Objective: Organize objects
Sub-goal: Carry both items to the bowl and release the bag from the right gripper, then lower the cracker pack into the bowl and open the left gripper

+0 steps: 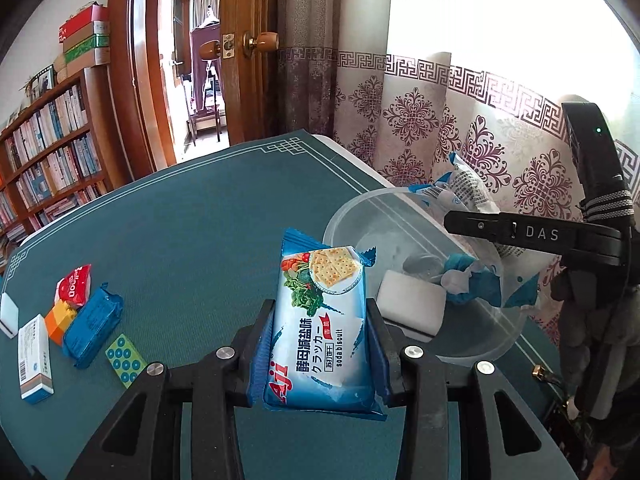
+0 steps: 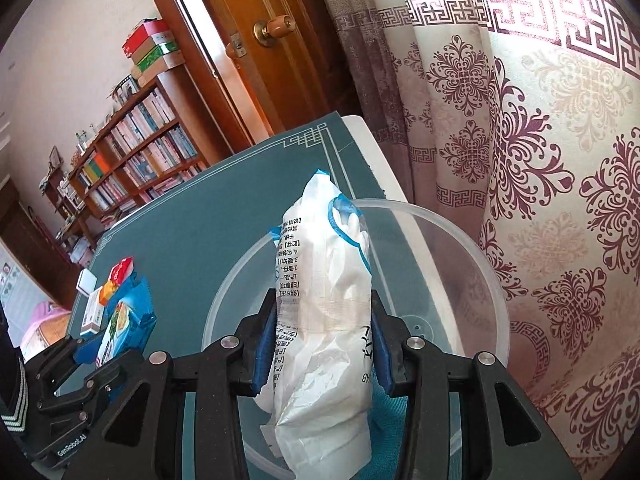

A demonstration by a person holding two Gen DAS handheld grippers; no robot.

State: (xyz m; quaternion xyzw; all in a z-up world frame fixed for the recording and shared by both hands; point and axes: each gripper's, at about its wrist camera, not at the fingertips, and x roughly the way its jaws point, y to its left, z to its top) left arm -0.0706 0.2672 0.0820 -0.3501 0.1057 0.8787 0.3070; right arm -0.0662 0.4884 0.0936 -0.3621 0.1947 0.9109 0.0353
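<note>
My left gripper (image 1: 320, 310) is shut on a blue soda biscuit packet (image 1: 320, 332), held upright above the green table mat, just left of a clear plastic bowl (image 1: 384, 200). A white block (image 1: 408, 304) lies inside the bowl. My right gripper (image 2: 324, 320) is shut on a white plastic packet with blue trim (image 2: 324, 280), which hangs over the bowl (image 2: 460, 232). In the left wrist view the right gripper (image 1: 468, 226) reaches in from the right with that packet (image 1: 464, 184) drooping into the bowl. The left gripper (image 2: 100, 344) with its biscuit packet (image 2: 124, 320) shows at lower left of the right wrist view.
A cluster lies on the mat's left side: a red packet (image 1: 74, 284), an orange block (image 1: 60, 320), a blue packet (image 1: 92, 326), a green dotted tile (image 1: 125, 358), a white medicine box (image 1: 36, 360). A patterned curtain (image 1: 440, 120) hangs behind the bowl; a bookshelf (image 1: 48, 152) stands far left.
</note>
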